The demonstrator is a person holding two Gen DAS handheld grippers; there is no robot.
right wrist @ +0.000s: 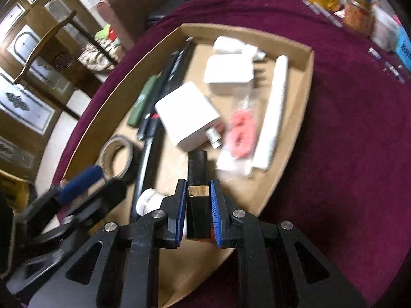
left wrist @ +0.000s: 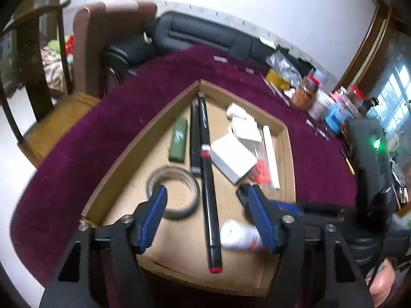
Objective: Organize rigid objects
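Right gripper clamps black tube over tray.

A wooden chair stands far left of the gripper; jars ahead-right on the maroon cloth.

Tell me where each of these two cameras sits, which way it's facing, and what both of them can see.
Left wrist: on the left gripper, angled down into the cardboard tray; its open blue fingers straddle the long black marker; the right gripper enters from the right.
Right wrist: on the right gripper, tilted down over the tray's near end, shut on a black tube with a gold band; the left gripper shows at left.
Shared: tray, marker, tape roll, white box, maroon tablecloth.
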